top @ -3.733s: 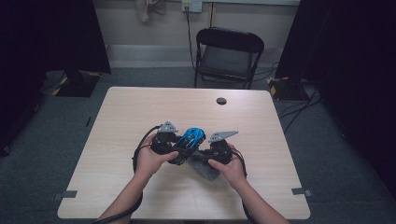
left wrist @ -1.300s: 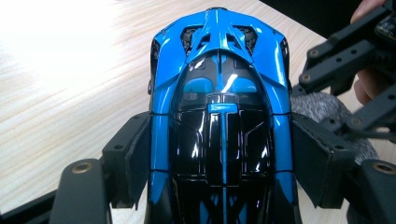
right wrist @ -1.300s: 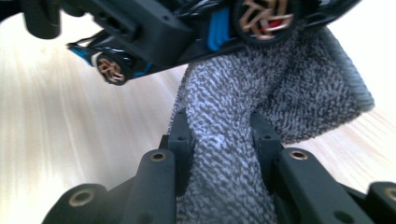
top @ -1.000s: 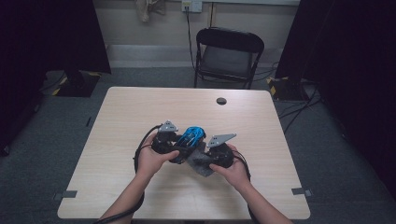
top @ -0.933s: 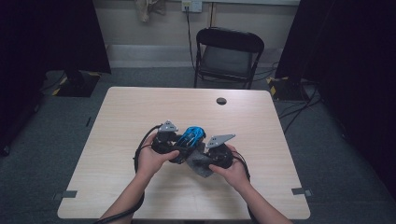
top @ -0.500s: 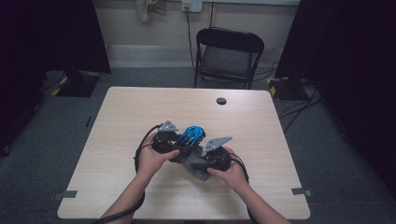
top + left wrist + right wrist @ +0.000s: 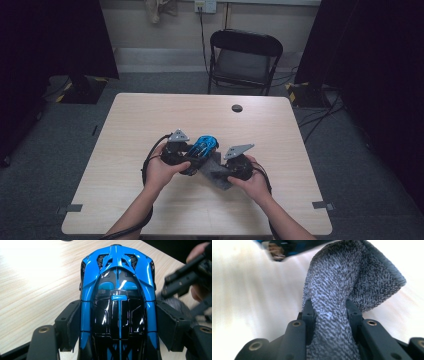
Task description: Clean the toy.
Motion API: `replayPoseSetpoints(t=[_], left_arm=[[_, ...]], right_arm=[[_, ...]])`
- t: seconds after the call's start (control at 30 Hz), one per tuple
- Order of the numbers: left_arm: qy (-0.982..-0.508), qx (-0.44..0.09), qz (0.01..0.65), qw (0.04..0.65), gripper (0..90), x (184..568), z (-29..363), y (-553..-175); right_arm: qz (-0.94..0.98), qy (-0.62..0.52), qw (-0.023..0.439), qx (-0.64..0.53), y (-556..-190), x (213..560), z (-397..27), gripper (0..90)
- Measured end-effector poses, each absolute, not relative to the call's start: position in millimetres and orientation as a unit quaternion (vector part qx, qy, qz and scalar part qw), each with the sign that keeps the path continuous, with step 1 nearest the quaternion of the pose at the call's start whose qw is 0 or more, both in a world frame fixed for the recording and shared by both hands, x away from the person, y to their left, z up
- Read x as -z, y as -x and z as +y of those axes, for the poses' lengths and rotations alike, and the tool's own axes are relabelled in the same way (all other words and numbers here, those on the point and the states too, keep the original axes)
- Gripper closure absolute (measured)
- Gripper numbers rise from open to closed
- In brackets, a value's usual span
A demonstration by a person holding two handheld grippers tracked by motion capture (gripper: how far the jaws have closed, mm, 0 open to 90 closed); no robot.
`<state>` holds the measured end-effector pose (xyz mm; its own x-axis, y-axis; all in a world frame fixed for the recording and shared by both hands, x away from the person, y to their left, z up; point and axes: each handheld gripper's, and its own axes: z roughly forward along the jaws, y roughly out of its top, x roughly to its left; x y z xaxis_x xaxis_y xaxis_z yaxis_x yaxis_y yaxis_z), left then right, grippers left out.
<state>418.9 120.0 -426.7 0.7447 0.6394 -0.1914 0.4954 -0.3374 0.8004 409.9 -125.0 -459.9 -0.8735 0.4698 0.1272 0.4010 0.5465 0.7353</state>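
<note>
A blue and black toy car (image 7: 204, 147) sits near the middle of the table, and my left gripper (image 7: 192, 161) is shut on its sides. In the left gripper view the car (image 7: 117, 302) fills the space between the two pads (image 7: 71, 325). My right gripper (image 7: 220, 167) is shut on a grey cloth (image 7: 214, 172), which lies just right of the car. In the right gripper view the cloth (image 7: 347, 285) bunches up between the jaws and fans out ahead of my right gripper (image 7: 331, 310). In the left gripper view the right gripper (image 7: 186, 281) shows beside the car.
The light wood table (image 7: 150, 120) holds a small black round object (image 7: 237, 108) near its far edge. A black folding chair (image 7: 242, 62) stands behind the table. Cables run over the grey floor at the right.
The right gripper with the cloth has shifted slightly left and down toward the car. The left gripper and car have stayed put.
</note>
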Motion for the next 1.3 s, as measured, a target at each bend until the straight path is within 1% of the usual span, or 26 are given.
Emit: replayPoseSetpoints(t=[0.23,0.3,0.5,0.8,1.3], left_arm=[[-0.821,-0.078,0.345,0.449,28.3,430,123,-415],[-0.823,-0.077,0.343,0.445,28.3,432,123,-414],[-0.825,-0.074,0.343,0.443,28.3,437,122,-413],[-0.822,-0.070,0.344,0.448,28.3,439,118,-414],[-0.816,-0.076,0.344,0.458,28.3,433,115,-416]], right_arm=[[0.864,-0.294,0.072,-0.402,-426,452,-151,68.6],[0.862,-0.301,0.082,-0.400,-428,449,-154,68.6],[0.859,-0.305,0.088,-0.401,-432,443,-155,68.6],[0.869,-0.273,0.078,-0.405,-426,443,-137,68.6],[0.884,-0.227,0.047,-0.405,-411,453,-109,68.6]])
